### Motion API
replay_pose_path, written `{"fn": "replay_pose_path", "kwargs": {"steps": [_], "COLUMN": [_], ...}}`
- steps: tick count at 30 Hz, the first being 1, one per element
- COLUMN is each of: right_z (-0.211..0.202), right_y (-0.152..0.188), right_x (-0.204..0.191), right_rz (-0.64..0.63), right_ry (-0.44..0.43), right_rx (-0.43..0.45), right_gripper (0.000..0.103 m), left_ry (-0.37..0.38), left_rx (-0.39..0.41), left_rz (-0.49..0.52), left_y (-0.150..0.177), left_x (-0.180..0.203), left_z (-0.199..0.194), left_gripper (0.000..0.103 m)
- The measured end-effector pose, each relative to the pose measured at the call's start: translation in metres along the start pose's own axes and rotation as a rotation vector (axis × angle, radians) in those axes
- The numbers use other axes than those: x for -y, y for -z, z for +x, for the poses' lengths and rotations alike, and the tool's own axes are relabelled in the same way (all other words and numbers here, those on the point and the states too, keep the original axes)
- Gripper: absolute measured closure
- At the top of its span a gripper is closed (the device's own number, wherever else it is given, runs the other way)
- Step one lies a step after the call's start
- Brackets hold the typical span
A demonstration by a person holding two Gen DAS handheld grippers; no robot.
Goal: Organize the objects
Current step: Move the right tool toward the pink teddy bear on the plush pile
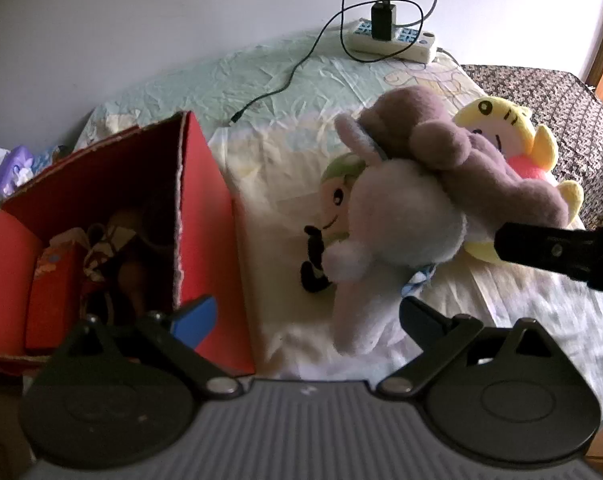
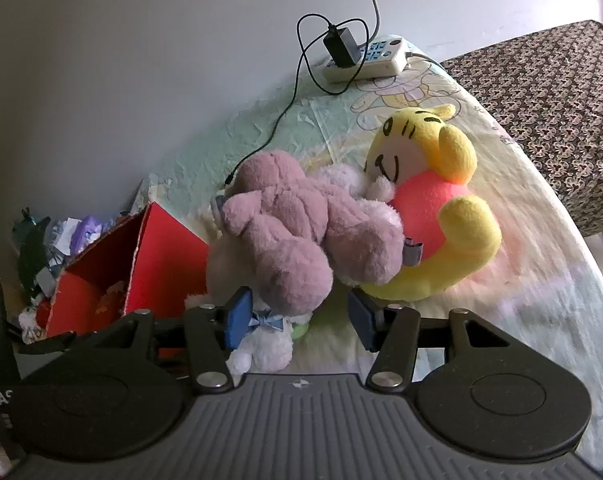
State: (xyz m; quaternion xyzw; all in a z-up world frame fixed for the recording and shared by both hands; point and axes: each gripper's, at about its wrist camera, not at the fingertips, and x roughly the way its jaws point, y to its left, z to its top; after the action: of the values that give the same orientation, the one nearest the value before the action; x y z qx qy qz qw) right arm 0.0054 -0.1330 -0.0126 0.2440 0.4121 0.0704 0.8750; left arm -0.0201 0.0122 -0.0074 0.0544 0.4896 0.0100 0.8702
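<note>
Both cameras sit just behind their own fingers, looking forward and down over a bed toward a pale wall. The left wrist view is close to the red box [image 1: 205,216] at its left, with the plush pile [image 1: 401,208] right of centre. The right wrist view looks from further right, close on the pile [image 2: 293,236], the box [image 2: 157,256] low left. Both share the box, the pile and the power strip [image 1: 393,40] by the wall.

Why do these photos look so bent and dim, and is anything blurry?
Both views are fisheye, so the bed edge and wall curve and the corners go black. Left wrist view: light looks soft and dim, the purple plush is slightly smeared, and the red box interior is dark. Right wrist view: the bedsheet at the lower right streaks with blur, and the yellow plush looks bright.
</note>
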Motion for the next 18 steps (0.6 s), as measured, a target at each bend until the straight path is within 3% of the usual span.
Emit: {"fn": "replay_pose_path", "kwargs": {"steps": [18], "right_z": [-0.002], "right_y": [-0.011], "right_x": [0.016], "right_rz": [0.033], "right_ry": [-0.085], "right_rx": [0.034], "right_gripper": [0.04], "left_ry": [-0.019], "left_rx": [-0.011], "left_rz": [0.04], "left_y": [-0.012], "left_x": [0.011], "left_z": [0.007], "left_gripper": [0.005]}}
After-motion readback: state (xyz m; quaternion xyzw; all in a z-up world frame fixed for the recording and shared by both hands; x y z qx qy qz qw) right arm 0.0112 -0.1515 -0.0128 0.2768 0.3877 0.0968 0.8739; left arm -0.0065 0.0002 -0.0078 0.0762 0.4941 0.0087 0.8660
